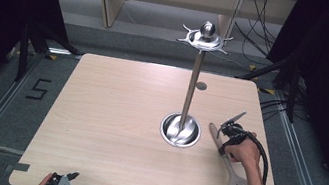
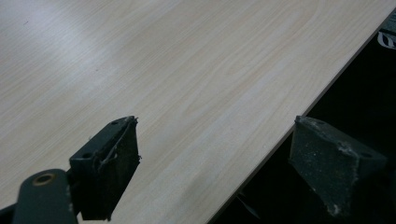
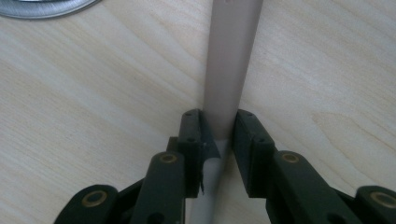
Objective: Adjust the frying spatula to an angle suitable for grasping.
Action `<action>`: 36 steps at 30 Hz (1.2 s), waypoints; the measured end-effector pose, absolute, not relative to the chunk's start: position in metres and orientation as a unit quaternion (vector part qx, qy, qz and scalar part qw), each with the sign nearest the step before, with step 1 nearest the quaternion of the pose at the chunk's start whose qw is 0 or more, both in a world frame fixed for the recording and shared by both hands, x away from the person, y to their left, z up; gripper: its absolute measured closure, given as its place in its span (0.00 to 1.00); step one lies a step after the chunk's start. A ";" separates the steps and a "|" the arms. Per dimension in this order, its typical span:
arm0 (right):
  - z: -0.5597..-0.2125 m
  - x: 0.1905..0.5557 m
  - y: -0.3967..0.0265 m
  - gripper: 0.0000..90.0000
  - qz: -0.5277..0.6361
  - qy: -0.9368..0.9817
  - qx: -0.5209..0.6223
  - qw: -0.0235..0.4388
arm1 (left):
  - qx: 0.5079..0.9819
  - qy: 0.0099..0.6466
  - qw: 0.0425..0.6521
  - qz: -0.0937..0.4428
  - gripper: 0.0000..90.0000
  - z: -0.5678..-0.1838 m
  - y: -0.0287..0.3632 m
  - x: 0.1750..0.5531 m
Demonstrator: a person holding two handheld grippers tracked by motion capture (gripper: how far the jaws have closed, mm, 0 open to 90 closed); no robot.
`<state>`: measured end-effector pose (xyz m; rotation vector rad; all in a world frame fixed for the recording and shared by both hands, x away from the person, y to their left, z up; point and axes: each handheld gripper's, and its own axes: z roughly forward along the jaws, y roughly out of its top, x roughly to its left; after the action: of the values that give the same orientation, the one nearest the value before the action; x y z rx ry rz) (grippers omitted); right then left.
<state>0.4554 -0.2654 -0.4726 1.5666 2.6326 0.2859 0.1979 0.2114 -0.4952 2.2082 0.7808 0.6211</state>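
Note:
A beige spatula [image 1: 231, 173] lies flat on the wooden table [image 1: 113, 114], right of the metal stand; its slotted head points toward the near edge. My right gripper [image 1: 224, 137] is shut on its handle. In the right gripper view the handle [image 3: 231, 60] runs straight up from between the jaws of my right gripper [image 3: 219, 117], both pads pressed against it. My left gripper [image 1: 68, 179] rests at the table's near left edge. Seen from its own camera, my left gripper [image 2: 214, 122] is open, nothing between its jaws, one jaw over the table [image 2: 163, 70] and one past its edge.
A tall steel stand [image 1: 191, 87] rises from a round base [image 1: 180, 129] near the table's middle, with a hooked ring and ball [image 1: 206, 36] on top. The base's rim [image 3: 42, 8] shows at the upper left of the right gripper view. Cables lie on the floor at the right.

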 end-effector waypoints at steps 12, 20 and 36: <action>-0.463 0.445 -0.273 0.85 0.152 0.865 0.478 0.027 | 0.844 0.323 0.355 0.240 0.17 -0.498 0.210 0.196; -0.447 0.433 -0.278 0.85 0.203 0.862 0.462 0.041 | 0.847 0.319 0.349 0.244 0.17 -0.498 0.209 0.197; -0.412 0.392 -0.289 0.85 0.326 0.841 0.420 0.101 | 0.846 0.321 0.349 0.246 0.17 -0.497 0.210 0.197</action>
<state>0.3915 -0.2891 -0.4119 1.2409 2.4843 0.9645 0.1968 0.2104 -0.4971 2.1916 0.8319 0.6366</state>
